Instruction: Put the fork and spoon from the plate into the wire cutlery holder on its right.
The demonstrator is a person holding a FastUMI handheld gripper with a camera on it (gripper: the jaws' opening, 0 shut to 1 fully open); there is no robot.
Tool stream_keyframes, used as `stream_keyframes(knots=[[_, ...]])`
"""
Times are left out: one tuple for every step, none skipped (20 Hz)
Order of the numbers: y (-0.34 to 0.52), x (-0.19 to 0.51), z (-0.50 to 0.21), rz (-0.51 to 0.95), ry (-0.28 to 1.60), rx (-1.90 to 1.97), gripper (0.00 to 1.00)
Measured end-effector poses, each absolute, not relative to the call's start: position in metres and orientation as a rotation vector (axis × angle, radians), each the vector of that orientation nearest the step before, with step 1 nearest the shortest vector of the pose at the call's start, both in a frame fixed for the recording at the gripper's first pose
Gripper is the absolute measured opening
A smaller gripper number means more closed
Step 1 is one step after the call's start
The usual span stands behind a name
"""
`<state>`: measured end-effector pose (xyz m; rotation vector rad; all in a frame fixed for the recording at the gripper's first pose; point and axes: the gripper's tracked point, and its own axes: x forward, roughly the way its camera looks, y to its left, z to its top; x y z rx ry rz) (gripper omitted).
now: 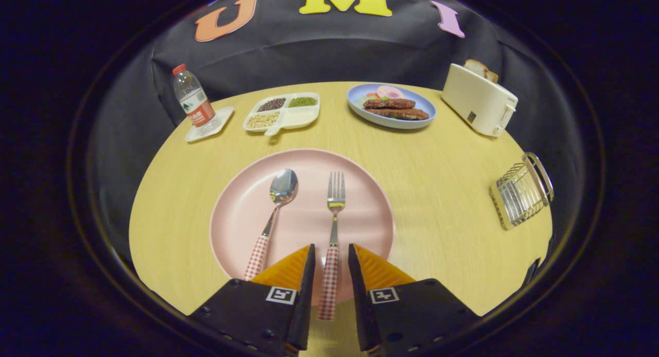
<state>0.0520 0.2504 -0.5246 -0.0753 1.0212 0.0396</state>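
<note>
Nothing is sitting in the wire holder (521,190) yet, which is standing well off to the right of the pink plate (237,213), so both moves are still waiting to be done. The gripper (329,264) is hanging with its fingers spread, the fork (333,228) handle lying between them with a gap on each side. The spoon (273,218) is lying on the plate just left of the fork, untouched.

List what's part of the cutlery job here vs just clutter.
Job: fork, its handle between the open gripper fingers; spoon; pink plate; wire cutlery holder.
Clutter: water bottle, divided snack tray, blue plate of food, toaster.
</note>
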Motion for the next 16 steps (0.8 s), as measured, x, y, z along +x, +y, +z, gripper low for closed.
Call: stream_keyframes(knots=[[0.250, 0.053, -0.525, 0.039, 1.020, -0.083, 0.37], [0.243, 0.054, -0.526, 0.013, 1.025, -0.097, 0.34], [0.240, 0.053, -0.527, -0.004, 1.043, -0.097, 0.11], [0.244, 0.053, -0.530, 0.007, 1.056, -0.071, 0.11], [0.243, 0.053, -0.533, 0.009, 1.069, -0.069, 0.13], [0.243, 0.053, -0.529, 0.014, 1.073, -0.069, 0.07], [0.240, 0.053, -0.522, 0.018, 1.066, -0.068, 0.06], [0.237, 0.054, -0.514, 0.024, 1.056, -0.067, 0.06], [0.235, 0.052, -0.506, 0.034, 1.047, -0.061, 0.06], [0.232, 0.051, -0.496, 0.045, 1.042, -0.059, 0.06], [0.226, 0.050, -0.486, 0.054, 1.036, -0.062, 0.06], [0.222, 0.050, -0.473, 0.069, 1.024, -0.059, 0.06], [0.215, 0.050, -0.462, 0.079, 1.010, -0.062, 0.06], [0.206, 0.050, -0.450, 0.087, 1.000, -0.072, 0.06], [0.197, 0.048, -0.439, 0.095, 0.993, -0.077, 0.06], [0.188, 0.048, -0.427, 0.101, 0.986, -0.077, 0.06]])
